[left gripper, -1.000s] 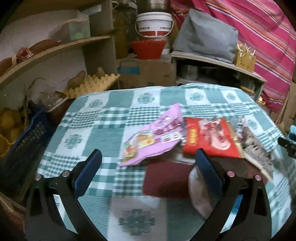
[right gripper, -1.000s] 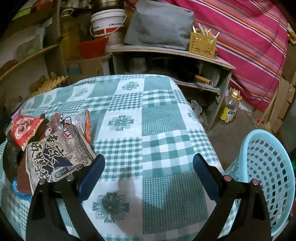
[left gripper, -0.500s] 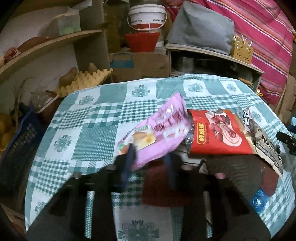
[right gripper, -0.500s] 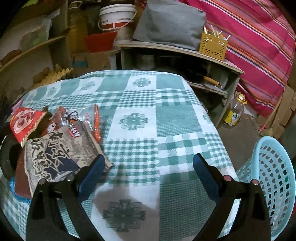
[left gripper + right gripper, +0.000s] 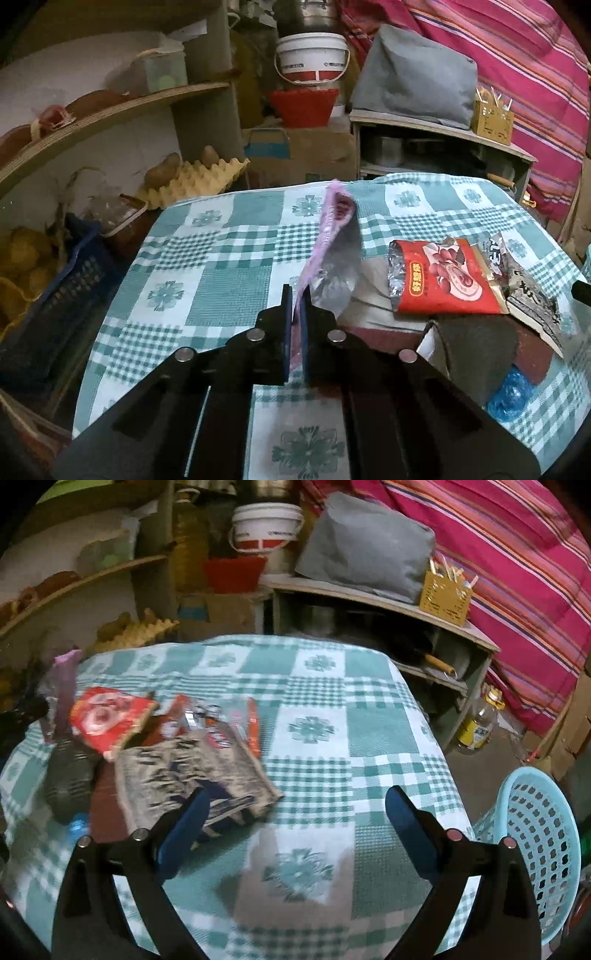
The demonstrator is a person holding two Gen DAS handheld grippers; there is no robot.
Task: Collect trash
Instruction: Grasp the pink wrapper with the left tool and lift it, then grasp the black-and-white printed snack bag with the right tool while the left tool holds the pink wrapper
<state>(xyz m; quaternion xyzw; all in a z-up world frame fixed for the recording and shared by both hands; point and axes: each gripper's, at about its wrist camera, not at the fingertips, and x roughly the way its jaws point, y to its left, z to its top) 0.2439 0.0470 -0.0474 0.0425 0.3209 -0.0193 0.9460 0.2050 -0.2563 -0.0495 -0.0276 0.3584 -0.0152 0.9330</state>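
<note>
My left gripper (image 5: 294,295) is shut on the near edge of a pink snack wrapper (image 5: 325,236), which stands up edge-on off the green checked tablecloth (image 5: 207,280). To its right lie a red wrapper (image 5: 439,280) and a black-and-white printed wrapper (image 5: 528,291). In the right wrist view my right gripper (image 5: 295,801) is open above the cloth, its left finger over the near corner of the black-and-white wrapper (image 5: 192,771). The red wrapper (image 5: 110,720) and the lifted pink wrapper (image 5: 64,679) show at the far left there. A light blue mesh basket (image 5: 535,845) stands beside the table at the right.
A dark cloth and a dark red pad (image 5: 476,343) lie under the wrappers, with a blue crumpled scrap (image 5: 509,395) beside them. Shelves with an egg tray (image 5: 192,177), a white bucket (image 5: 314,55) and a grey bag (image 5: 413,74) stand behind. A blue crate (image 5: 48,306) sits left of the table.
My left gripper went from wide open to shut on the pink wrapper's edge and raised it off the cloth. My right gripper shifted left toward the black-and-white wrapper and stays open.
</note>
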